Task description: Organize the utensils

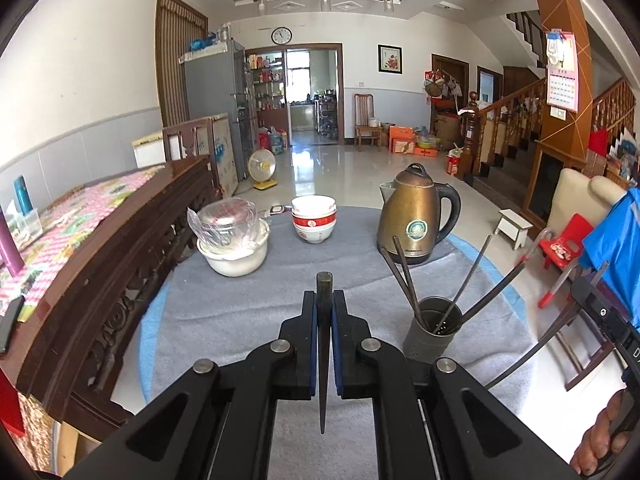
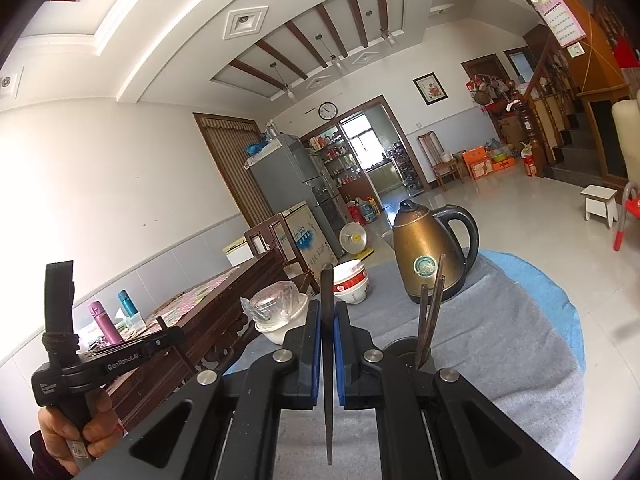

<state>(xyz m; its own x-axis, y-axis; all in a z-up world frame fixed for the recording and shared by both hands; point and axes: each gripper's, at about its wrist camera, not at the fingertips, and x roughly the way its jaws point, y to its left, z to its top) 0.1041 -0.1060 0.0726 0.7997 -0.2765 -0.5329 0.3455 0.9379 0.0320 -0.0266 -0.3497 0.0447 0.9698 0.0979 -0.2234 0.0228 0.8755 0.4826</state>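
Both grippers are clamping one chopstick each: left gripper (image 1: 324,304), right gripper (image 2: 327,314). Four are already standing in the holder (image 1: 434,330); these two are still waiting.

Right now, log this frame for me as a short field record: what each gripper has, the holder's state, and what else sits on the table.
left gripper: shut on a dark chopstick, its thick end pointing away from the camera
right gripper: shut on another dark chopstick
utensil holder: upright grey cup on the grey cloth, several chopsticks already standing in it
kettle: brass-coloured, behind the holder
bowls: stacked, red and white, at the far edge
white pot: far left, holding something plastic-wrapped
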